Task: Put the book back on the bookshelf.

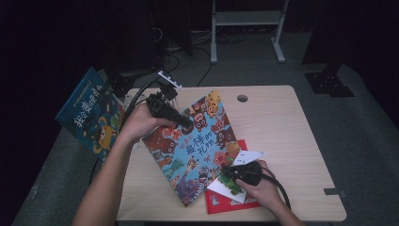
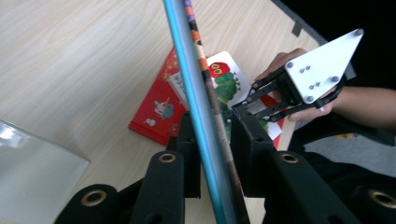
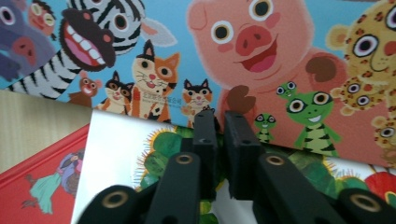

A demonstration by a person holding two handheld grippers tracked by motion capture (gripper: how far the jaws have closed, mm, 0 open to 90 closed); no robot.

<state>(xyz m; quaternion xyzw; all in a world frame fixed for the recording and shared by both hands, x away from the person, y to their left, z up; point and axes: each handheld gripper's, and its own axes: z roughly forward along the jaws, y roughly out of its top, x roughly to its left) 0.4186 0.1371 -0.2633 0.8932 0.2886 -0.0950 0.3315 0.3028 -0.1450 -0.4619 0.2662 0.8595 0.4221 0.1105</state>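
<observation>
**Item: animal picture book, large format, held at two edges**

Location. The animal picture book [image 1: 195, 146] lies tilted over the middle of the table [image 1: 282, 136], its near corner overlapping the caterpillar book [image 1: 233, 188], which in turn rests on the red book [image 1: 221, 203]. A fourth volume, the blue book [image 1: 91, 115], stands propped off the far-left side of the animal picture book.

Tooling. Your left gripper [image 1: 186, 123] is clamped on the animal picture book's upper-left edge; its own view shows the thin blue edge [image 2: 201, 116] running between the pads. Your right gripper [image 1: 226, 170] sits at the book's lower right edge with its jaws almost together; whether they pinch that edge or only meet it, the frames leave unsettled.

Handling, as judged. Thin, broad, light. The cover looks glossy, so expect it to slide in a shallow pinch. A book this slim will likely flex and sag when lifted by one corner, and the pages may fan if you take the open side.

Recommended hold. Grip deep on the spine side or keep two opposite edges supported. Lift it clear of the caterpillar book before turning, or the lower stack may drag along.
</observation>
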